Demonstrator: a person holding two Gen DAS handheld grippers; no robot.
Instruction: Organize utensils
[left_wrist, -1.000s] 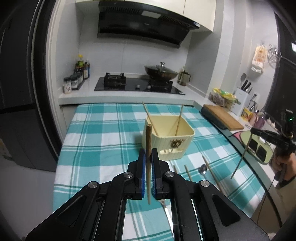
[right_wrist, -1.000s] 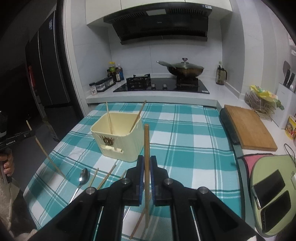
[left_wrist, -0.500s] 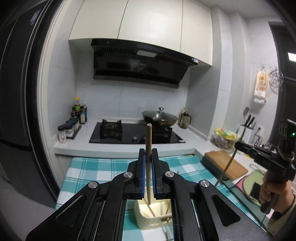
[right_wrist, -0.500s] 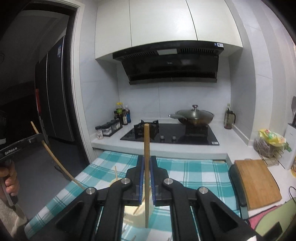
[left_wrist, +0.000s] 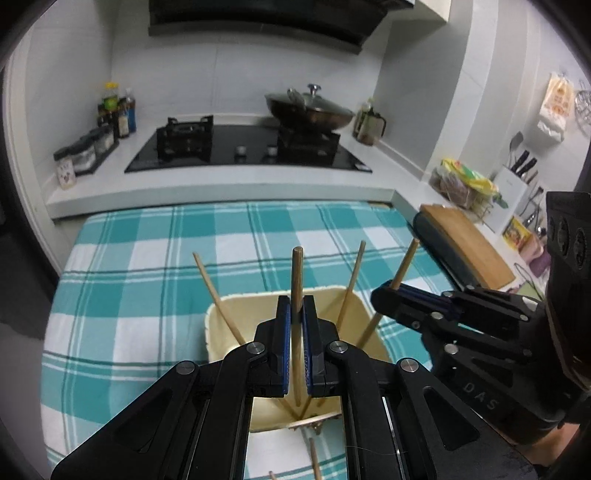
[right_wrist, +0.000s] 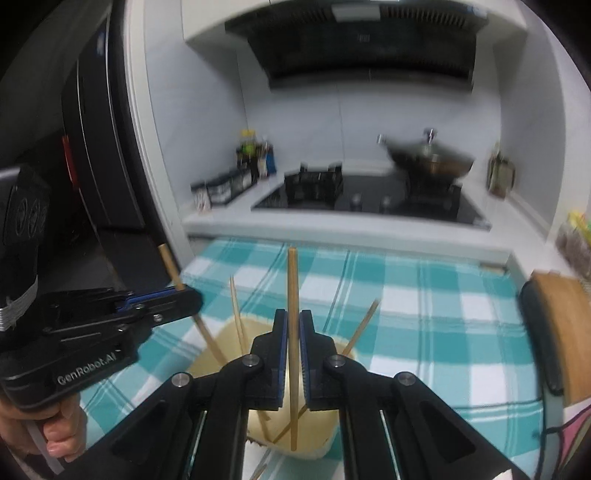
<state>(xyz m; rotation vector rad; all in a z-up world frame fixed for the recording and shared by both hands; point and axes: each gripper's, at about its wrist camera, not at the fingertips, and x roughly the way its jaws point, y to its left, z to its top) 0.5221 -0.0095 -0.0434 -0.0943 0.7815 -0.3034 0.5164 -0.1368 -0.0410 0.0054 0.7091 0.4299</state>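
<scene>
Jaws of both grippers pinch chopsticks over the crowded bin (left_wrist: 218, 317).

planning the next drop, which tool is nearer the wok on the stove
Left, by a small and uncertain margin. Both the left tool and the right tool hover over the cream holder, well short of the wok.

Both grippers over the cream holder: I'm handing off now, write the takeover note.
Left gripper: shut on a chopstick, lower end inside the cream holder.
Right gripper: shut on another chopstick, tip also down in the holder.
Done: two chopsticks already lean in the holder.
Left: release both held sticks into the holder. At least one more chopstick lies on the checked cloth near the holder; anything further is hidden behind the grippers.
</scene>
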